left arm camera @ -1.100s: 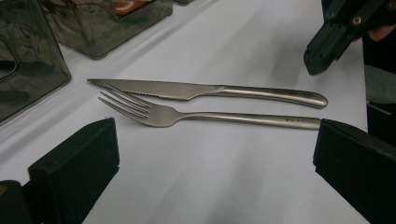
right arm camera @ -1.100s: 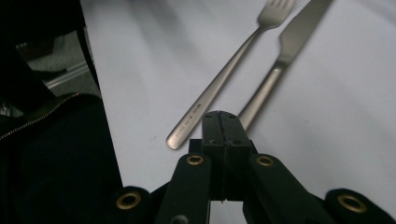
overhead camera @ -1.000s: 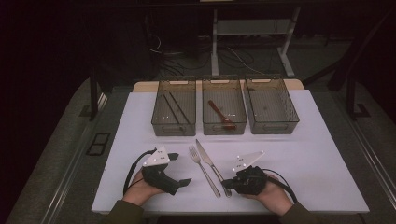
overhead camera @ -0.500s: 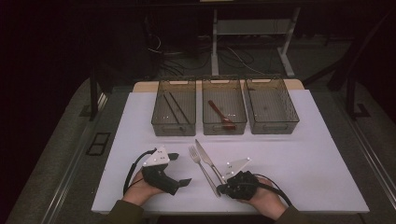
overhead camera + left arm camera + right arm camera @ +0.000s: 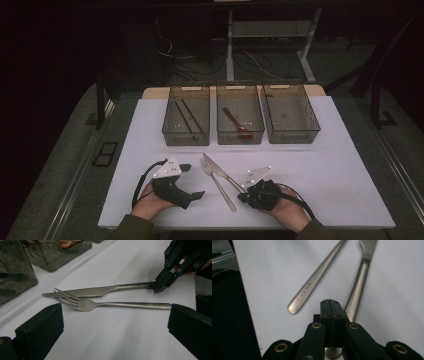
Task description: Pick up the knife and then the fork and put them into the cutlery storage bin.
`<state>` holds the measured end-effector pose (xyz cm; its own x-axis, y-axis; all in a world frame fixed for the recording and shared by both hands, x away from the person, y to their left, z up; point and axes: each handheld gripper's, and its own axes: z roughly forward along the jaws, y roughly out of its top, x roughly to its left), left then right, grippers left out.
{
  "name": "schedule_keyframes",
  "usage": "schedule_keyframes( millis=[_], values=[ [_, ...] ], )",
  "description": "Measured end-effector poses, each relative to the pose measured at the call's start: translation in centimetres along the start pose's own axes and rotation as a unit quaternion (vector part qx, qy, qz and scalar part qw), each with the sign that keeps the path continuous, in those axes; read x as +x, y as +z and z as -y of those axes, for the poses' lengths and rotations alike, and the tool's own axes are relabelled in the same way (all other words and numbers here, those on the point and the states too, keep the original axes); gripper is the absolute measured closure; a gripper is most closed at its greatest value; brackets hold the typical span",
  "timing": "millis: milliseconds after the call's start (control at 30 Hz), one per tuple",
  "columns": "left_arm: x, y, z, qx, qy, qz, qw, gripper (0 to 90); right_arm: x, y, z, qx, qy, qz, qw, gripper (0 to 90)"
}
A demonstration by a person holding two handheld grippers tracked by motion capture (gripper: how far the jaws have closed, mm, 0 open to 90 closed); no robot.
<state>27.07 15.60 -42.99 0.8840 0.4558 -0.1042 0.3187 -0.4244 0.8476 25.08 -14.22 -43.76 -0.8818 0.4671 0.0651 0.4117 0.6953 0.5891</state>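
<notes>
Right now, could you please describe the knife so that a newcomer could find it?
On the white table, in front of the three bins, two utensils lie side by side. The knife is the right-hand one, flat-bladed, not pronged like the fork.

Brushed metal knife (image 5: 100, 290) and fork (image 5: 105, 304); matt, seemingly plastic fingers (image 5: 331, 315).

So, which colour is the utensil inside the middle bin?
The spoon in the middle bin is reddish-brown, like wood; the high view shows it best.

Knife (image 5: 358, 293) handle end hidden — under closed jaws.
</notes>
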Motion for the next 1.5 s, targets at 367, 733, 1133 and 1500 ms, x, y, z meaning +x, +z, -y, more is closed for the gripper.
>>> schedule_keyframes(
  millis=[367,733,1133,1500],
  values=[
    [0.0,0.0,0.0,0.0,-0.001,0.0,1.0,0.0,-1.8,-1.2,0.3,-0.012,0.034,0.01,0.9993,90.0],
    [0.0,0.1,0.0,0.0,-0.003,0.0,1.0,0.0,-3.5,-2.6,-1.0,-0.022,0.065,-0.003,0.9976,61.2],
    [-0.1,0.1,0.0,-0.001,-0.001,0.001,1.0,0.0,-4.2,-0.6,-5.4,0.054,0.076,-0.003,0.9957,57.8],
    [-0.1,0.2,-0.1,-0.003,-0.002,0.003,1.0,0.0,-4.3,2.1,-7.6,0.136,0.055,0.006,0.9892,72.0]
  ],
)
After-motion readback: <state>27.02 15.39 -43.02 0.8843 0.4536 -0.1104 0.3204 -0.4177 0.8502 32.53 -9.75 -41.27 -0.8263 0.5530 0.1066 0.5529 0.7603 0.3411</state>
